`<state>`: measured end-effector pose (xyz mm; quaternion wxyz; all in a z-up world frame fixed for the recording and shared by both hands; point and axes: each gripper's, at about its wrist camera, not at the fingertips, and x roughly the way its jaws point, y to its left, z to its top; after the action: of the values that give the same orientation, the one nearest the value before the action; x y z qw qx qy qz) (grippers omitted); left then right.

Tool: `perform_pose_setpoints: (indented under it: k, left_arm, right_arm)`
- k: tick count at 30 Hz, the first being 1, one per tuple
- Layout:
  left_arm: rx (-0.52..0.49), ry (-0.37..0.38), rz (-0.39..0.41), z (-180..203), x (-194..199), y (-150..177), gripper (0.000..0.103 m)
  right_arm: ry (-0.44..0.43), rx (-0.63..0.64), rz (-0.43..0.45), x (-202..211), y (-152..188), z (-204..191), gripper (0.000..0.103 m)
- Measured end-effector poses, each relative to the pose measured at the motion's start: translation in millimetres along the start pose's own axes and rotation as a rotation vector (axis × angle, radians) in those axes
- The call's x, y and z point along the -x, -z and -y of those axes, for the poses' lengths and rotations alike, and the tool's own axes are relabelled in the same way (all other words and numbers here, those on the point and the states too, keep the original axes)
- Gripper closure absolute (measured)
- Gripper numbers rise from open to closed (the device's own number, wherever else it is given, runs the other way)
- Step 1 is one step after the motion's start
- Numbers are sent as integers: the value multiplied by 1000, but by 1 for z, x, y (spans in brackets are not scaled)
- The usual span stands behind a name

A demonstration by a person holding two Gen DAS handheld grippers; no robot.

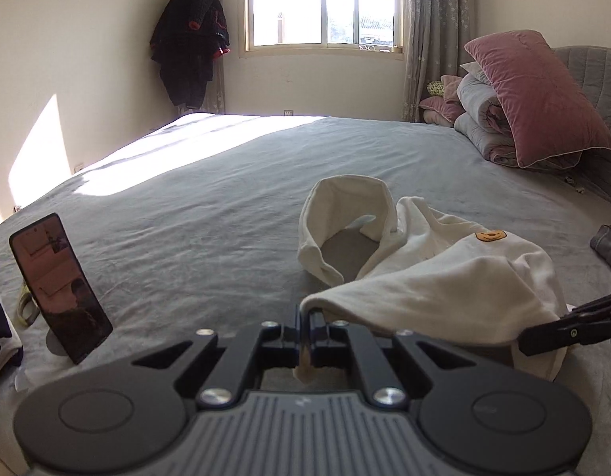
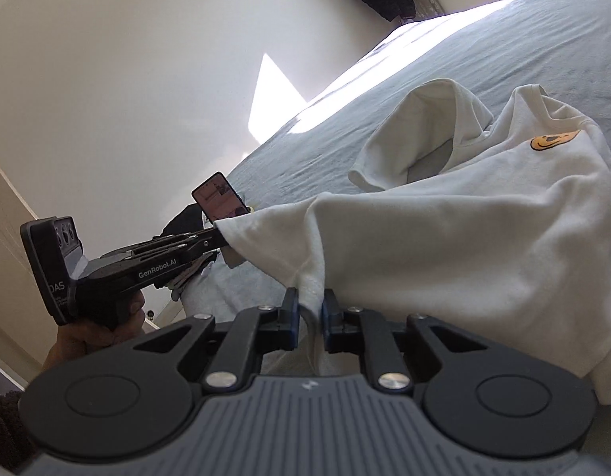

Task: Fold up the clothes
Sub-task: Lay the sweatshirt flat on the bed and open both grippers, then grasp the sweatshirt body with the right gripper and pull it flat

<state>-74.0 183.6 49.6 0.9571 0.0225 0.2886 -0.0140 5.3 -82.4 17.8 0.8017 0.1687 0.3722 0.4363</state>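
Note:
A white T-shirt [image 1: 436,273] with a small orange bear patch [image 1: 491,235] lies crumpled on the grey bed [image 1: 194,198]; one sleeve stands up in a loop. My left gripper [image 1: 305,317] is shut on the shirt's near edge, with cloth pinched between the fingers. It also shows in the right wrist view [image 2: 222,238], gripping a corner of the shirt [image 2: 464,230]. My right gripper [image 2: 307,313] has its fingers around a seam of the shirt's hem, a small gap showing beside the cloth. It shows in the left wrist view [image 1: 523,337] at the shirt's right edge.
A phone [image 1: 59,289] stands propped on the bed at the near left. Pink pillows and folded quilts [image 1: 535,103] are stacked at the headboard on the right. A dark coat [image 1: 190,39] hangs in the far corner. Grey cloth [image 1: 608,246] lies at the right edge.

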Motion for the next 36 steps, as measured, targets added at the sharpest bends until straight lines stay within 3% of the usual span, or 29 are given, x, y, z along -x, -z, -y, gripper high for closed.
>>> perform_pose_setpoints:
  k: [8, 9, 10, 11, 12, 13, 18, 22, 26, 30, 32, 35, 36]
  left_arm:
    - [-116, 61, -169, -2, -16, 40, 97]
    - [-124, 73, -183, -3, -17, 43, 96]
    - [-125, 88, -187, -4, -16, 45, 90]
    - [-118, 99, -183, -6, -14, 45, 85]
    - [-104, 106, -171, -8, -12, 43, 73]
    - [-93, 114, -159, -10, -10, 40, 65]
    - [-16, 140, -89, -18, -4, 18, 57]
    - [62, 154, -98, -15, -30, 2, 50]
    - [141, 176, -127, -3, -73, -2, 50]
    - [176, 193, -150, 7, -106, 5, 51]
    - [185, 186, -173, 10, -121, 3, 52]
    - [213, 178, -201, 12, -140, -1, 53]
    - [238, 184, -217, 10, -145, -2, 53]
  right_arm:
    - [85, 75, -58, -2, 7, -2, 81]
    - [95, 81, -43, 1, 6, -2, 72]
    - [106, 87, -28, 4, 5, -1, 54]
    - [117, 93, -14, 7, 5, -1, 46]
    - [126, 99, 5, 11, 3, 0, 40]
    - [134, 104, 25, 16, 0, 3, 40]
    - [208, 61, 139, 43, -15, 26, 40]
    - [361, 33, 186, 63, -21, 53, 40]
    - [510, -8, 128, 65, -14, 82, 40]
    - [568, -60, 33, 60, 0, 104, 40]
    - [559, -86, -11, 56, 9, 111, 49]
    - [549, -107, -34, 51, 15, 114, 83]
    - [552, -106, -36, 50, 15, 114, 86]
